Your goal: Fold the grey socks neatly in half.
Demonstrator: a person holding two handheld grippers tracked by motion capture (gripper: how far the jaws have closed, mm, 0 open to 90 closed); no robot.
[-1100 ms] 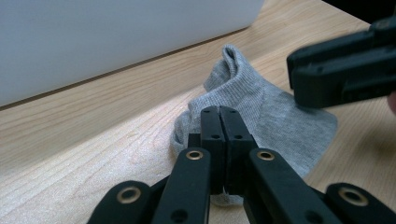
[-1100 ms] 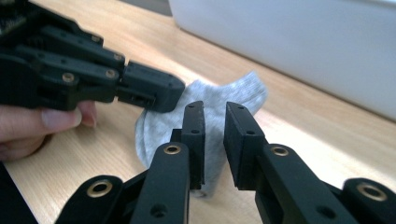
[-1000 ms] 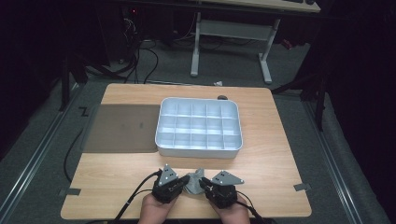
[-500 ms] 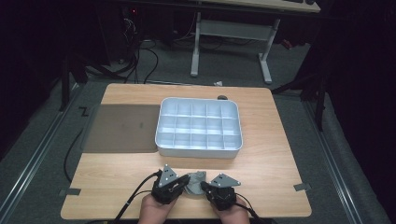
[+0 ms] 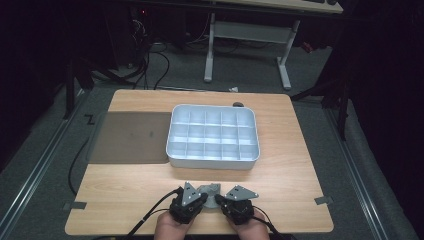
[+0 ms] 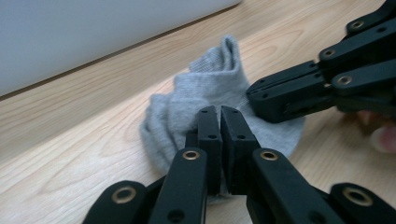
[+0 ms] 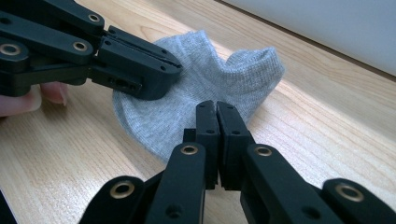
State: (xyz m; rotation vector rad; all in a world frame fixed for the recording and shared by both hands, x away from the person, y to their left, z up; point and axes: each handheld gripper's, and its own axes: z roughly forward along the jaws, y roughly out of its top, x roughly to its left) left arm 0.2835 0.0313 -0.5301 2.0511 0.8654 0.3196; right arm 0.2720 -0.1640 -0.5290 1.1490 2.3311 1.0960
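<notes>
Your left gripper (image 5: 202,198) sits at the table's (image 5: 300,170) near edge, about 7 o'clock from the tray, jaws pinched together on the left edge of the grey sock (image 5: 212,192). In the left gripper view the left gripper (image 6: 219,112) has its two black jaws closed with sock fabric (image 6: 205,93) bunched around the tips.

The sock lies flat on the wood between your two tools, at 6 o'clock from the white compartment tray (image 5: 214,136), well apart from it. A dark mat (image 5: 131,137) lies at 9 o'clock of the tray, touching its side.

Your right gripper (image 5: 223,201) is just beside the left one, at 3 o'clock of it, jaws also clamped shut on the sock's right edge. In the right gripper view the right gripper (image 7: 215,107) has the sock (image 7: 210,84) spread ahead of its jaws, cuff end toward 1 o'clock, and the other gripper bites in from 10 o'clock.
</notes>
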